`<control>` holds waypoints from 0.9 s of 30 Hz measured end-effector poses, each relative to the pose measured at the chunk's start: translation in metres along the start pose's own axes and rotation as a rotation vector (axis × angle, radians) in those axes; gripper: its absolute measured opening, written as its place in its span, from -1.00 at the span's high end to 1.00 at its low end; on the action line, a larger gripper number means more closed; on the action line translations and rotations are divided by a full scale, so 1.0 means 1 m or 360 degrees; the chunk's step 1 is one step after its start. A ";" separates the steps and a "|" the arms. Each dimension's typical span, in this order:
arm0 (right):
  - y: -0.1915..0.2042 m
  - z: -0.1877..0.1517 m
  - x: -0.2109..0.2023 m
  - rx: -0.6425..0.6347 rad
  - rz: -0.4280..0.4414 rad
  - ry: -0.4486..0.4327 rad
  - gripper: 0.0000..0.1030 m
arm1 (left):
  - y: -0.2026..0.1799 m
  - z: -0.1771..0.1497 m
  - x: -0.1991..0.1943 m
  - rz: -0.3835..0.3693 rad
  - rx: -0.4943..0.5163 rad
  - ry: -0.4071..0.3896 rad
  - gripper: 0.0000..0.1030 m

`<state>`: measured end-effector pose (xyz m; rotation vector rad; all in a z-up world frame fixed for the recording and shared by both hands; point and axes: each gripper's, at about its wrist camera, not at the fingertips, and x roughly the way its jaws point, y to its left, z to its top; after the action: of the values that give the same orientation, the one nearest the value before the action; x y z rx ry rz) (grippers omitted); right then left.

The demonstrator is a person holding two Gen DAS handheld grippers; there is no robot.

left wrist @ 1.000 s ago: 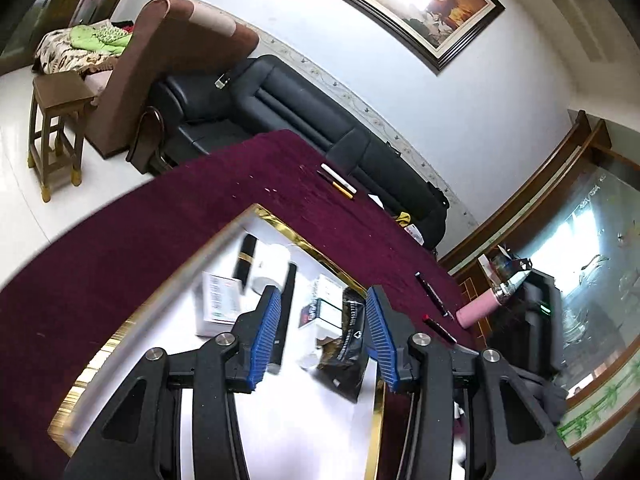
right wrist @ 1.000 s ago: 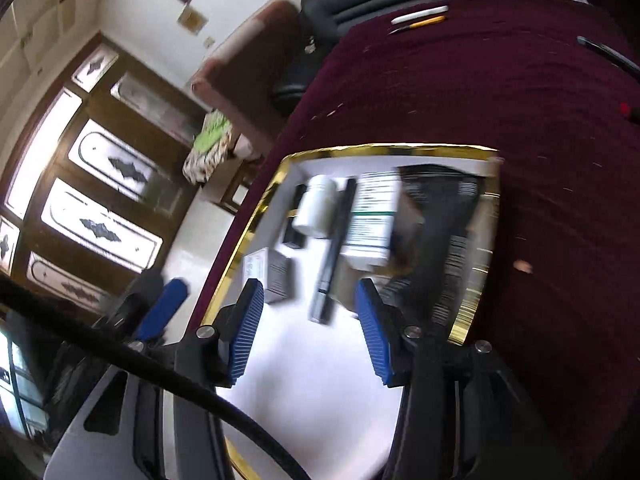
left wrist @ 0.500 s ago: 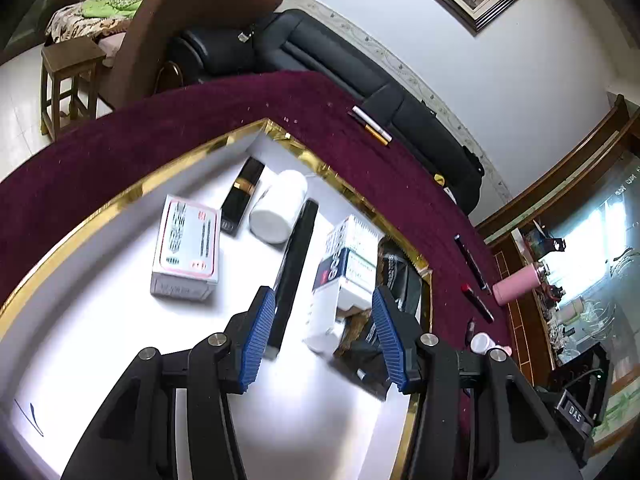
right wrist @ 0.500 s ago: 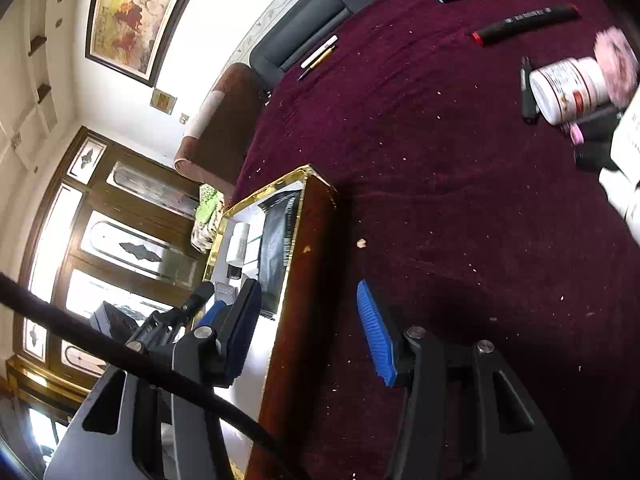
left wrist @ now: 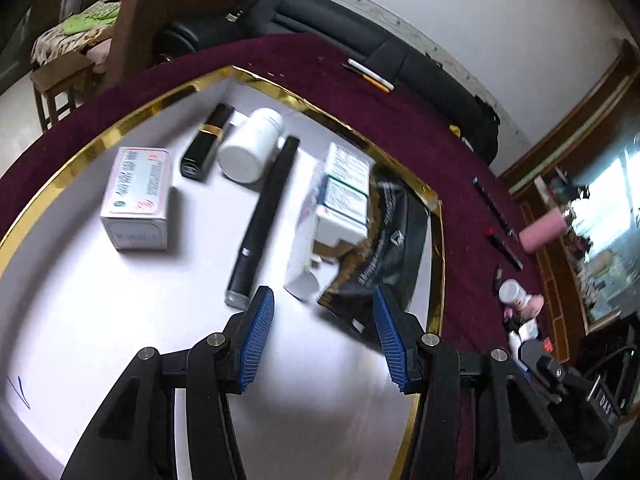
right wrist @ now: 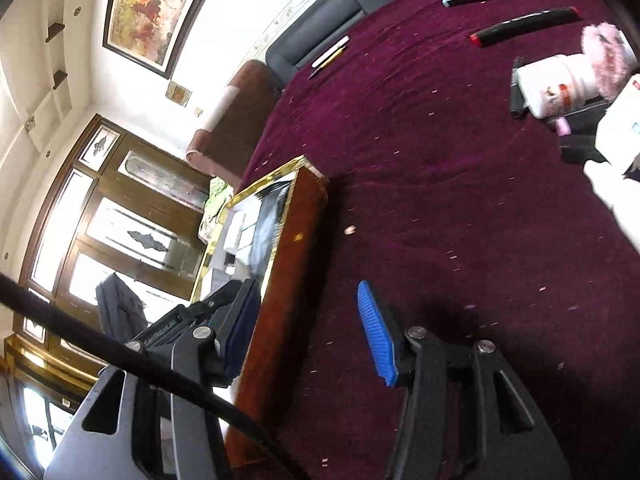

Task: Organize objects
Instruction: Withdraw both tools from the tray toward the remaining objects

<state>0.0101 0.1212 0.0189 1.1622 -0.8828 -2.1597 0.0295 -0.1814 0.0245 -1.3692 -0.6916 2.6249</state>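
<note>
A gold-rimmed tray [left wrist: 132, 120] on the maroon cloth holds a white medicine box [left wrist: 136, 196], a black lipstick [left wrist: 206, 142], a white bottle [left wrist: 250, 144], a long black pen-like tube [left wrist: 264, 216], stacked white boxes [left wrist: 344, 200] and a black pouch [left wrist: 384, 248]. My left gripper [left wrist: 322, 336] is open and empty above the tray's near part. My right gripper [right wrist: 308, 328] is open and empty, straddling the tray's brown side wall [right wrist: 280, 280]. Loose items lie far right: a white bottle [right wrist: 556, 84], pens [right wrist: 524, 24] and a white box [right wrist: 620, 128].
A pink fluffy item [right wrist: 608, 56] sits by the loose bottle. Two pens [left wrist: 370, 76] lie near the table's far edge. A black sofa [left wrist: 320, 20] and a brown armchair [left wrist: 176, 4] stand behind the table. A pink flask [left wrist: 544, 228] lies at the right.
My left gripper has moved in lower over the tray. My right gripper swung off the tray toward the open cloth and now sits low at the tray's side wall.
</note>
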 end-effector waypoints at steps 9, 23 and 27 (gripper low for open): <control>-0.011 0.000 0.008 0.0039 -0.0029 0.0048 0.02 | -0.026 -0.008 0.011 0.0078 0.0132 0.0099 0.06; -0.018 -0.004 0.014 0.0052 -0.0055 0.0093 -0.10 | -0.023 -0.007 0.010 0.0039 0.0077 0.0079 0.05; -0.014 -0.006 0.013 0.0001 -0.0068 0.0075 -0.18 | -0.020 -0.003 0.005 -0.0039 0.0043 0.0062 0.05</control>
<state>0.0070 0.1191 -0.0011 1.2381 -0.8455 -2.1569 0.0266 -0.1608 0.0276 -1.3913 -0.6611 2.5719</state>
